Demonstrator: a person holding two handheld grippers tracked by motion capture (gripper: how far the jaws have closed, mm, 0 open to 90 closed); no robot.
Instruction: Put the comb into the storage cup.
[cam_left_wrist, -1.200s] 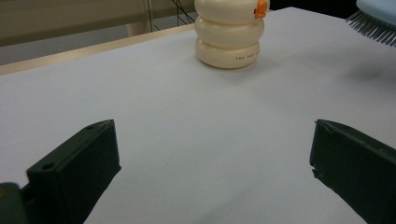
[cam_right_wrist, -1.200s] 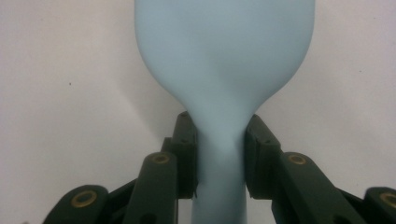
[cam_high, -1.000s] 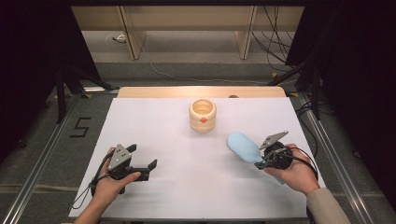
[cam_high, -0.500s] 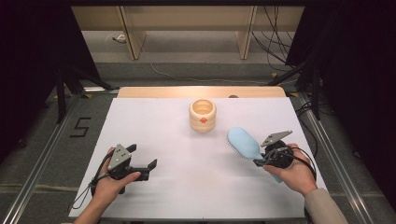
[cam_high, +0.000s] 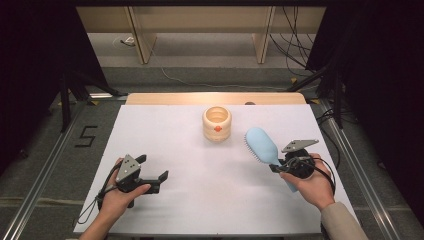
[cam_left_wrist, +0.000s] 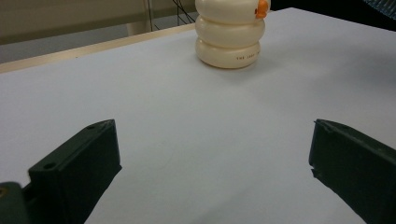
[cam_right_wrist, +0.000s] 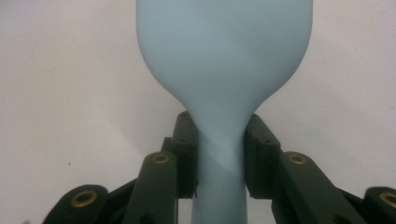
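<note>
Right tongs (cam_right_wrist: 219, 154): clamped on the narrow neck of the pale blue hairbrush (cam_right_wrist: 224, 65), one black jaw pressed against each side of the handle; in the high view they sit at the right of the tabletop, held in the person's right hand (cam_high: 310, 182).
Left tongs (cam_left_wrist: 212, 172): jaws standing wide apart with nothing between them, only bare white surface beneath; in the high view they lie low at the left of the tabletop, gripped by the left hand (cam_high: 117, 197), a grey three-cornered plate on top.
Hairbrush: the oval head points away from the right hand toward the middle of the tabletop, its smooth back turned up and a row of bristles visible along its near-left edge in the high view; the handle runs back through the jaws and out under the right hand. Whether the head rests on the surface or is raised cannot be told.
Cream holder (cam_high: 217, 123): a ringed, open-topped cup with a small orange knob on its side, standing upright near the far middle of the tabletop, apart from the brush head and well apart from the left tongs.
Tabletop (cam_high: 200, 190): a white sheet with a wooden edge along the far side.
</note>
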